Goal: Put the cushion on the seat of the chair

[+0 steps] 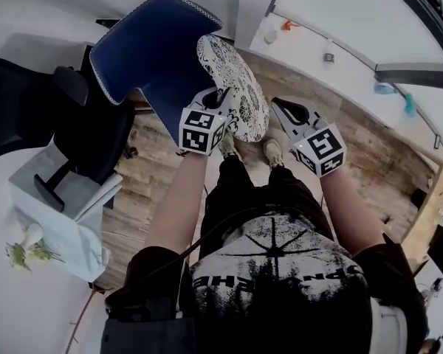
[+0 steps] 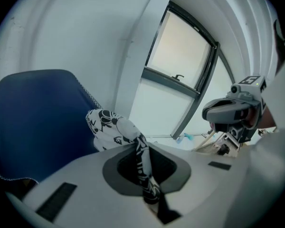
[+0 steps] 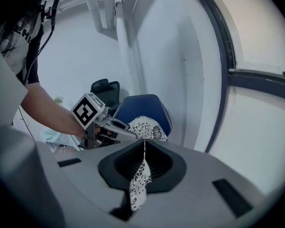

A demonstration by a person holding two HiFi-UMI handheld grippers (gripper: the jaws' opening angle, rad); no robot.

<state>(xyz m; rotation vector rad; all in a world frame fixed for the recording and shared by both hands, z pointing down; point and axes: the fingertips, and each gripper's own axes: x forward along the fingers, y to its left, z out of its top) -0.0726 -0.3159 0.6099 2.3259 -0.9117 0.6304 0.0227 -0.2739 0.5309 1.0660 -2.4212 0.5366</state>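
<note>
Cushion [image 1: 232, 87] hung on edge between my two claws, just beside the blue chair [image 1: 151, 50] and not yet on its seat. Left gripper [image 1: 218, 100] was clenched on one fold of the patterned fabric, and right gripper [image 1: 277, 105] was pinched on another. I judged it best to carry both over the seat together, tip the cushion flat, and release only once it lay there.

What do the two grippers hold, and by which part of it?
Both hold the cushion by its edge; the left gripper and the right gripper pinch separate spots.
</note>
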